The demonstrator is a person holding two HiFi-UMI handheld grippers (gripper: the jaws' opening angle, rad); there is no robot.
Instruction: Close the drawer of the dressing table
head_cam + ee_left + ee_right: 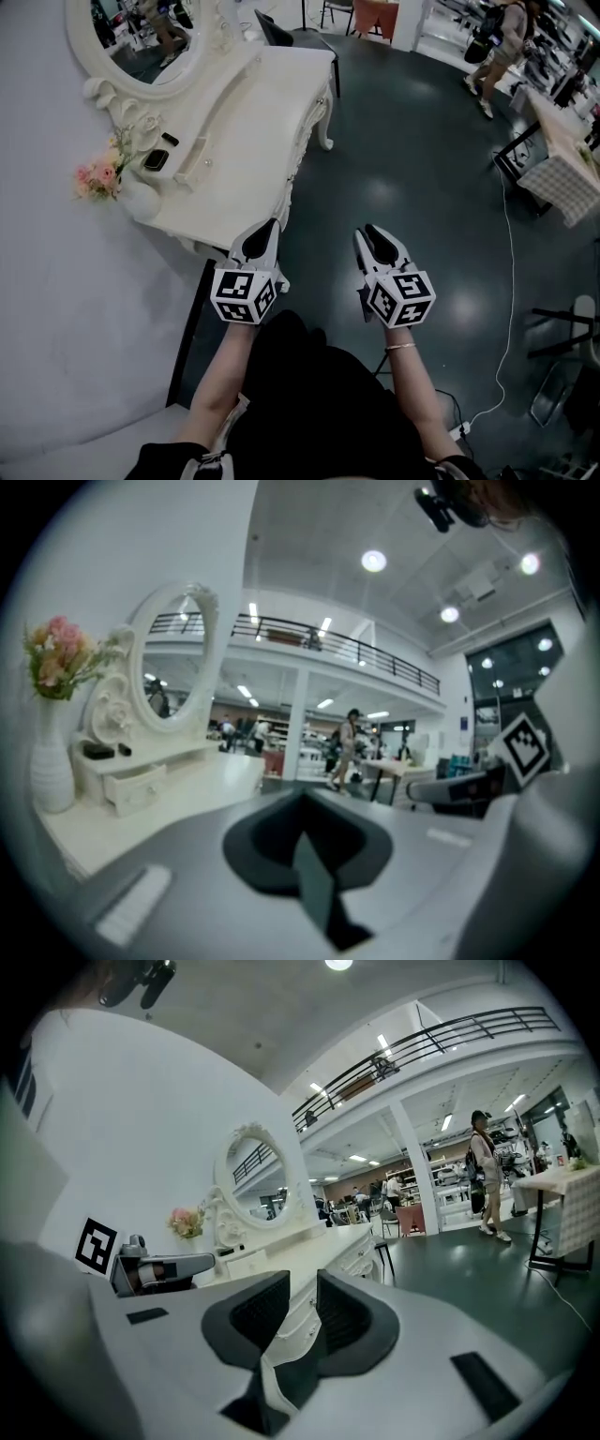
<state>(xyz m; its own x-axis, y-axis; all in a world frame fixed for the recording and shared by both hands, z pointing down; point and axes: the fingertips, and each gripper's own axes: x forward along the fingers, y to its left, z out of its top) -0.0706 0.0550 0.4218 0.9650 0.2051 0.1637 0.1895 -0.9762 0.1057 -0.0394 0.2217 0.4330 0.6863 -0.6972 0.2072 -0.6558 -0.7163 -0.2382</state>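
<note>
"Is the drawer closed yet?"

"No. The small drawer (136,786) on the bench (262,122) looks ajar, well apart from me. My left gripper (261,234) is pressed together and my right gripper (373,236) is spread. Both are empty."

The floor (422,187) ahead of the right gripper (373,246) lies open. The dressing table (262,122) blocks the left side, its front edge just beside the left gripper (261,244). 1 vase (52,775) and 1 drawer box (136,785) crowd its back.
</note>
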